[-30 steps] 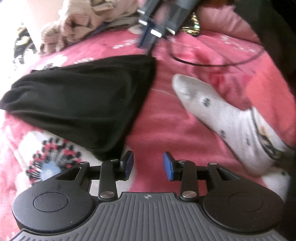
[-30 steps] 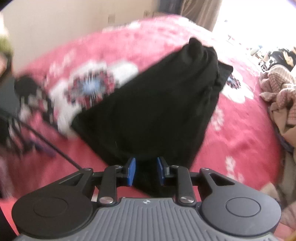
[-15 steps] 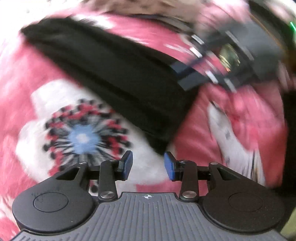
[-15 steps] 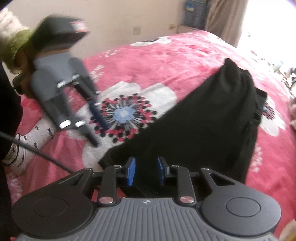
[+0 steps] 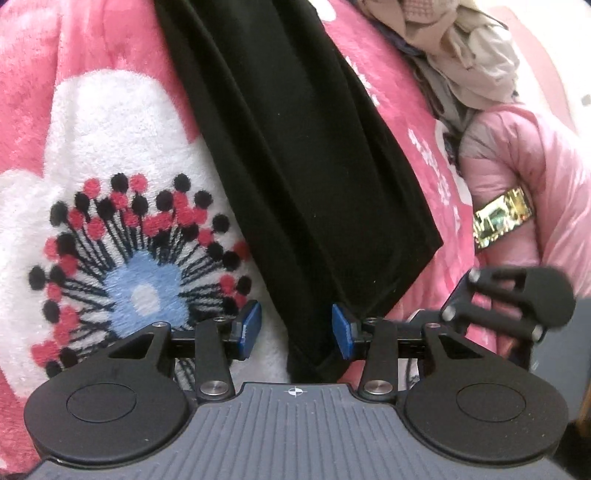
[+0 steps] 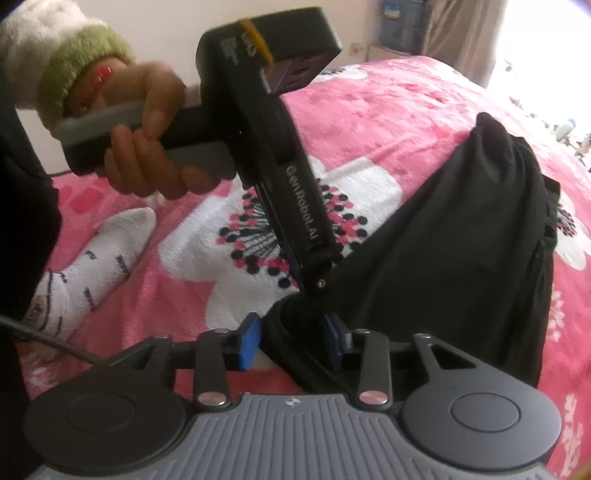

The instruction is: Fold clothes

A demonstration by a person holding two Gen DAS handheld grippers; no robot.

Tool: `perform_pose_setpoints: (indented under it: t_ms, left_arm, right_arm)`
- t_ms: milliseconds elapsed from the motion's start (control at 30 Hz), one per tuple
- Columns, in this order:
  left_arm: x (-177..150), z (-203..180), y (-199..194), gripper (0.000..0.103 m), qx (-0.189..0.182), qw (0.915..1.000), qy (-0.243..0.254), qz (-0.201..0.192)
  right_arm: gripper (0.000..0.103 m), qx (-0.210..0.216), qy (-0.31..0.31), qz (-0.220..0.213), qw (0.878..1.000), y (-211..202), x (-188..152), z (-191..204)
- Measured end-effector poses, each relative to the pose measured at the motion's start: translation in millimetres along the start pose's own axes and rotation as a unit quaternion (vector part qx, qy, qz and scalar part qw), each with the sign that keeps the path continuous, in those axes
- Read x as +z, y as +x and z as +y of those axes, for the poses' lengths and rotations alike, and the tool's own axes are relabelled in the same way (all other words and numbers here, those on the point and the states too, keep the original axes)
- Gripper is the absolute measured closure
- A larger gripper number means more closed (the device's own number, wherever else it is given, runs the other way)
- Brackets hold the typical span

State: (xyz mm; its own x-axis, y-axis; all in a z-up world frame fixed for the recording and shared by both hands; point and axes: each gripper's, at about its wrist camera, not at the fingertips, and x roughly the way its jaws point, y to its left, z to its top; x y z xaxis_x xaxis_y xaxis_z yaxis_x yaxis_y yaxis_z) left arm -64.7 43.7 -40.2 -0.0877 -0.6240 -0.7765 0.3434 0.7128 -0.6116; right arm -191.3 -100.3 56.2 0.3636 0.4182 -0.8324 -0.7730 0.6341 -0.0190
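Right wrist: pink floral blanket beneath cream wall.

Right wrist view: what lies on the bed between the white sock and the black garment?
Only bedspread: the pink blanket with its big white flower print lies between the white sock and the black garment. Above it hovers the left hand-held gripper.

A: Garment status?

B: One black garment, plain knit, folded into a long tapering shape, flat on the pink floral bedspread. Narrow bunched end points toward the bedspread's far edge.

A: Near end?

B: Hemmed corner at the near edge, layers stacked, one side overlapping the white flower print.
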Motion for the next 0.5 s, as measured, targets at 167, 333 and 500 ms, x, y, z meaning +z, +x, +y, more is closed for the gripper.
perform_pose_setpoints:
  t_ms: [167, 333, 500]
  left_arm:
    - [2.4, -0.3, 4.8, 0.062, -0.008, 0.9995, -0.024, 0.021]
    - [1.3, 3.6, 6.8, 0.067, -0.019, 0.9974, -0.057, 0.039]
    - [-1.5, 16.0, 4.8, 0.072, -0.061, 0.9901, -0.118, 0.048]
  right_arm:
    - [0.048, -0.017, 0.002, 0.002, 1.000, 5.5, -4.4, 7.8]
    - [0.039, -0.052, -0.025, -0.002, 0.998, 11.2, -10.7, 21.2]
    - [0.035, -0.086, -0.048, -0.013, 0.995, 13.0, -18.1, 30.1]
